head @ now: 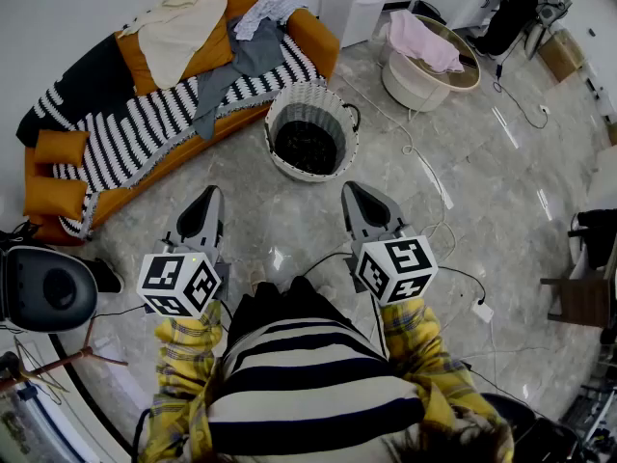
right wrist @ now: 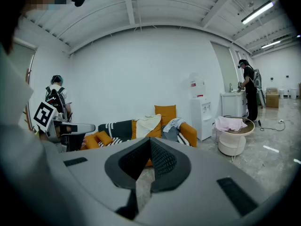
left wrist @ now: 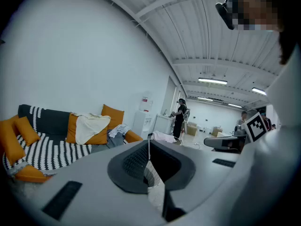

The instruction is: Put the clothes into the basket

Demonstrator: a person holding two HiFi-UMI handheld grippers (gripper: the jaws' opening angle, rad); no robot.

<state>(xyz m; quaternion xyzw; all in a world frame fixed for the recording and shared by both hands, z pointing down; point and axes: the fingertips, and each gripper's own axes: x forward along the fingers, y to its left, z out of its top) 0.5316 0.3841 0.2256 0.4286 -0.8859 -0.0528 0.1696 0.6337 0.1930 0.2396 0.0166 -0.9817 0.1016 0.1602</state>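
Note:
A white woven basket point(head: 310, 129) with a dark inside stands on the floor before an orange sofa point(head: 164, 85). On the sofa lie a cream garment point(head: 183, 29), a grey garment point(head: 231, 73) and a pale patterned one point(head: 267, 8). A pink cloth point(head: 422, 41) lies on a round white table. My left gripper point(head: 204, 208) and right gripper point(head: 359, 203) hover side by side short of the basket, both shut and empty. The sofa point(left wrist: 70, 135) with its clothes appears in the left gripper view, and the cream garment point(right wrist: 147, 125) in the right gripper view.
Cables point(head: 424, 177) trail across the marble floor to the right of the basket. A black chair point(head: 43, 287) stands at the left, a dark stool point(head: 583, 292) at the right. A person point(right wrist: 248, 88) stands at a counter far right; another person point(right wrist: 56, 95) stands far left.

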